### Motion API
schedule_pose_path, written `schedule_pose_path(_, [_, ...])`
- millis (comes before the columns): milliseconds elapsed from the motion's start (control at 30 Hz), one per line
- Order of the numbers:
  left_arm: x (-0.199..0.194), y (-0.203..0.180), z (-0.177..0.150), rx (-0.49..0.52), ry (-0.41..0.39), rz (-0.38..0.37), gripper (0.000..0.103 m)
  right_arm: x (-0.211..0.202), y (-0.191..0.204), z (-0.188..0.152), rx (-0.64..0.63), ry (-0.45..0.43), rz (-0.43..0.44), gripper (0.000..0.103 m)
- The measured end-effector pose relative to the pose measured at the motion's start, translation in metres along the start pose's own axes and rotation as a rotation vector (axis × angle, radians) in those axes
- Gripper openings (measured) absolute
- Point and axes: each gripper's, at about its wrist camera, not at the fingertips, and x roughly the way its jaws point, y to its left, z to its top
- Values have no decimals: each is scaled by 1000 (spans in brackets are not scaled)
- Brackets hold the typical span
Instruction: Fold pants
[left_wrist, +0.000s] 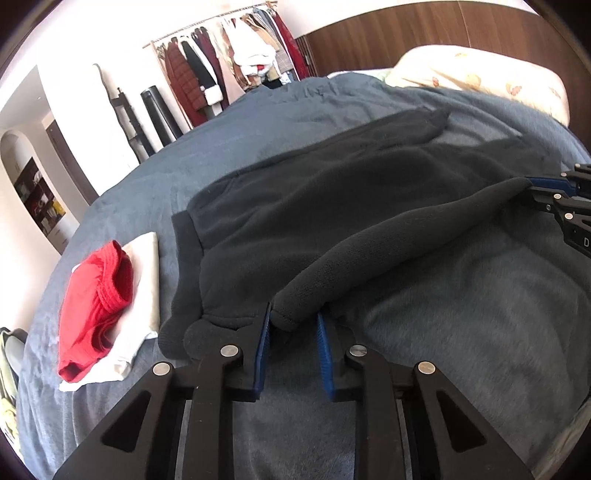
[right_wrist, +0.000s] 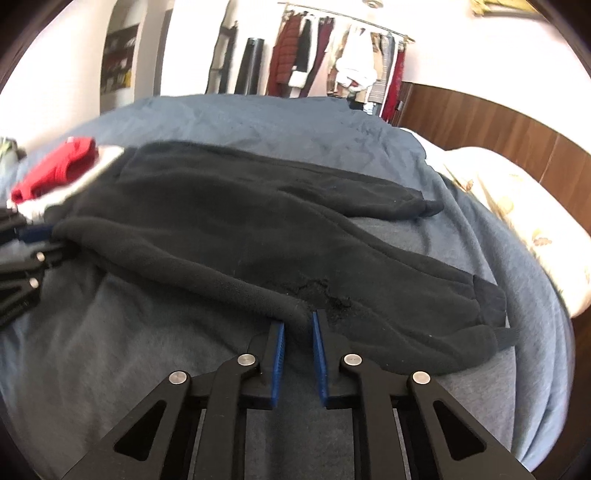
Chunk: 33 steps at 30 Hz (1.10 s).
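Black fleece pants (left_wrist: 332, 206) lie spread across the blue-grey bed, waistband to the left in the left wrist view. My left gripper (left_wrist: 294, 325) is shut on the near edge of the pants by the waist, with a roll of black fabric pinched between its blue pads. Further along the same edge, my right gripper (right_wrist: 297, 332) is shut on the pants (right_wrist: 221, 221) near the leg end. The edge between the two grippers is raised into a taut ridge. My right gripper (left_wrist: 532, 186) shows at the right edge of the left wrist view. My left gripper (right_wrist: 48, 240) shows at the left of the right wrist view.
A folded red garment (left_wrist: 92, 295) lies on a folded white cloth (left_wrist: 144, 266) left of the waistband. A patterned pillow (left_wrist: 480, 74) sits at the wooden headboard (left_wrist: 406, 33). A clothes rack (left_wrist: 229, 66) stands beyond the bed. Bare blanket (left_wrist: 443, 314) lies in front of the pants.
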Motion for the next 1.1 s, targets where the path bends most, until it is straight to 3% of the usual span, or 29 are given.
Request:
schedule_pose_path(267, [-17,13,27,-44,-73,27,22,-15,-16,32,72,-88,33,10])
schedule_pose_path(633, [-14,43,84,-51,-148,50,21,-12,-32,104,97,-206,36,9])
schedule_pose_path(833, [14,59,115,-22,-121,40,21,17,-44,147,98,-174,66,9])
schedule_pose_path(1100, [69,83,148,-22,-44,14,21,81,-49,197,63,-65,105,9])
